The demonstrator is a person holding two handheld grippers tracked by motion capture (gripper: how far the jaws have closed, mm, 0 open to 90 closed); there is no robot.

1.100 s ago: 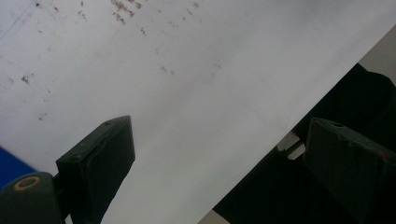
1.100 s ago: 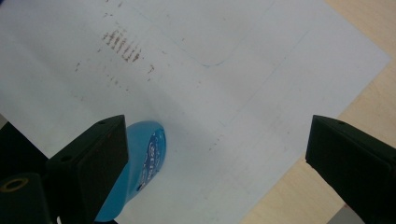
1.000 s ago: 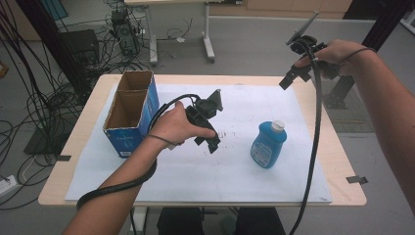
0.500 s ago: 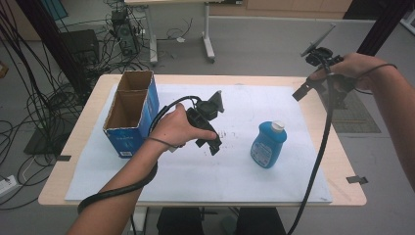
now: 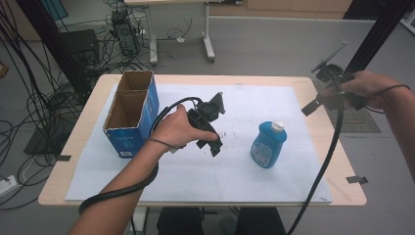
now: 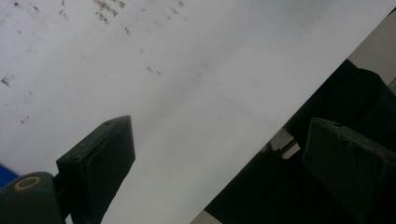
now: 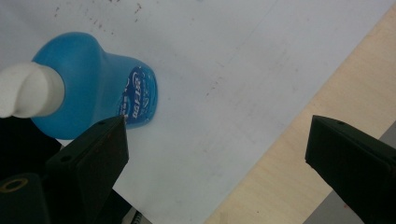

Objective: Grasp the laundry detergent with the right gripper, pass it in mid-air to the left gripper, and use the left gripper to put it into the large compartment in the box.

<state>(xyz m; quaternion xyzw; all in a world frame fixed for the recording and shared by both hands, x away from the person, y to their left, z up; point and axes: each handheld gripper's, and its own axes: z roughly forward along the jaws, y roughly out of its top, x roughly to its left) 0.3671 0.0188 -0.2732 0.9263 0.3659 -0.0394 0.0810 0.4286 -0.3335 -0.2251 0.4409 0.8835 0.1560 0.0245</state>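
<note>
A blue bottle (image 5: pixel 266 144) with a white cap stands upright on the white paper (image 5: pixel 274 186), right of centre. In the right gripper view the blue bottle (image 7: pixel 93 88) lies off to the left of the jaws, not between them. My right gripper (image 5: pixel 318 100) hangs in the air over the table's right edge, open and empty; in its own view the right gripper (image 7: pixel 219 121) points down at paper and wood. My left gripper (image 5: pixel 213 147) is held low over the middle of the paper, left of the bottle. In its own view the left gripper (image 6: pixel 219 126) is open with nothing between the jaws.
An open blue cardboard box (image 5: pixel 129 115) with two compartments stands at the table's left. The wooden table (image 5: pixel 342 161) shows bare past the paper on the right. Behind it, cables (image 5: pixel 44 98) and desk legs (image 5: pixel 208 39) crowd the floor.
My right hand has carried its gripper to the right and somewhat lower, out past the table's right edge. The left hand, the bottle and the box have stayed put.
</note>
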